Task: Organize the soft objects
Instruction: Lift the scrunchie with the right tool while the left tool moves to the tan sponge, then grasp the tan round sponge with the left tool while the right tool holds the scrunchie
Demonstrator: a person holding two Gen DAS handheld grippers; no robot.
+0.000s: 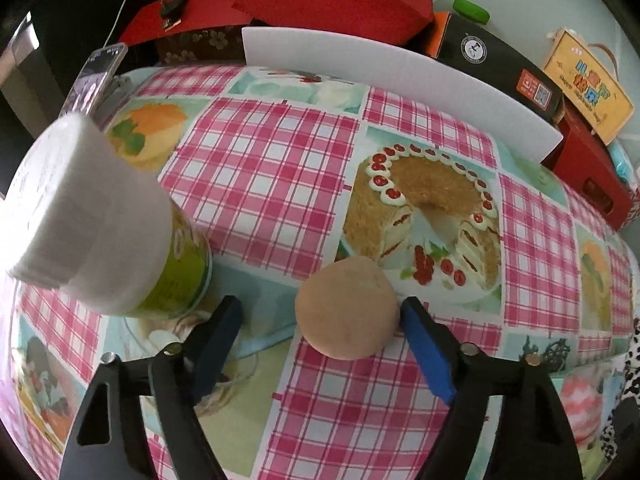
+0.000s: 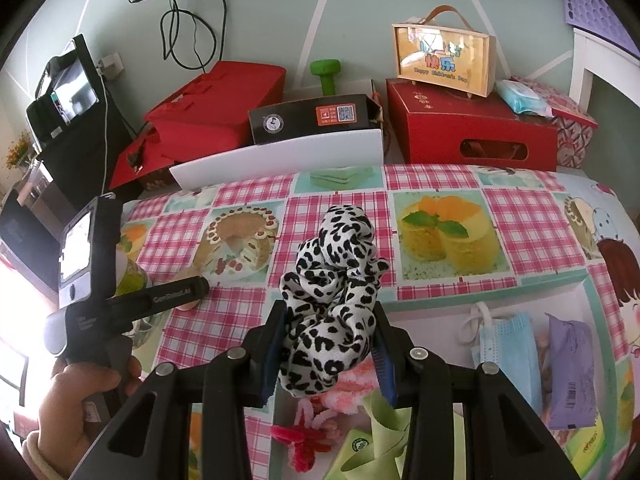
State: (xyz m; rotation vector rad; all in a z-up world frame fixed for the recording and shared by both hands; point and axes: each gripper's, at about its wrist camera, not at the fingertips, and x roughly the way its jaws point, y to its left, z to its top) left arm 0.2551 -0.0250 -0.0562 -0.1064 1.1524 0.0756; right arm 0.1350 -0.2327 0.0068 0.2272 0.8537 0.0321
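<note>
A tan round puff point(image 1: 346, 312) lies on the checked tablecloth point(image 1: 260, 168) in the left wrist view. My left gripper point(image 1: 322, 306) points down over it with its jaws apart. The puff sits against the right blue pad point(image 1: 424, 344), and a wide gap separates it from the left pad. In the right wrist view my right gripper point(image 2: 330, 312) is shut on a black-and-white spotted scrunchie point(image 2: 332, 264), which bulges up above the fingers, held over the table. A person's hand point(image 2: 80, 392) holds the left gripper's handle at the lower left.
A green jar with a white lid point(image 1: 100, 220) stands just left of the left gripper. A white board point(image 1: 380, 80) and red boxes point(image 2: 472, 132) line the table's back. A white tray point(image 2: 440, 308) holds a blue face mask point(image 2: 504, 344) and a purple packet point(image 2: 568, 364). A pink fluffy item point(image 2: 348, 388) and red pipe cleaners point(image 2: 304, 436) lie below the right gripper.
</note>
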